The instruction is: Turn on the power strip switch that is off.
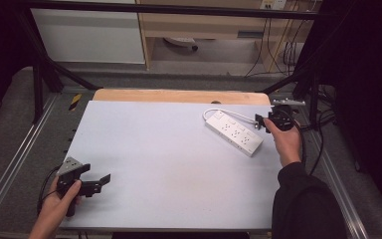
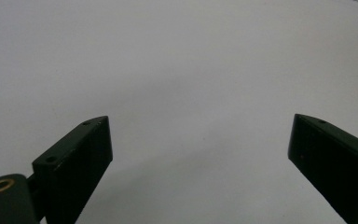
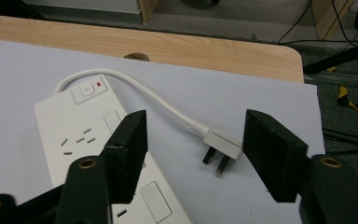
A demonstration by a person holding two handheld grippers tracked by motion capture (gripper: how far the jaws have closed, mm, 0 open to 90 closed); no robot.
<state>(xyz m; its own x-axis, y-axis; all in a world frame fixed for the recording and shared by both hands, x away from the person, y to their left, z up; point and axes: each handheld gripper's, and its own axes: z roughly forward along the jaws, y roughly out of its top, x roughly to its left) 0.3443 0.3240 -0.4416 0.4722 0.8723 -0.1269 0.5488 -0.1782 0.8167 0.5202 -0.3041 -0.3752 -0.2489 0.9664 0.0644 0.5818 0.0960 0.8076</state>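
Note:
A white power strip (image 1: 234, 132) (image 3: 74, 126) lies at the back right of the grey table mat (image 1: 169, 164). Its short white cable (image 3: 158, 100) curls round to a white plug (image 3: 221, 145) with dark pins, resting on the mat. My right gripper (image 1: 261, 123) (image 3: 196, 123) is low over the mat with its jaws apart on either side of the plug; the pads do not press it, and the left jaw overlaps the strip's edge. My left gripper (image 1: 95, 174) (image 2: 200, 121) is open at the front left, with bare mat between its jaws.
The wooden tabletop edge (image 1: 179, 95) shows behind the mat. Black frame posts (image 1: 40, 84) and metal rails (image 1: 10, 164) flank the table. Cables (image 1: 278, 45) hang by a wooden cabinet (image 1: 204, 25) beyond it.

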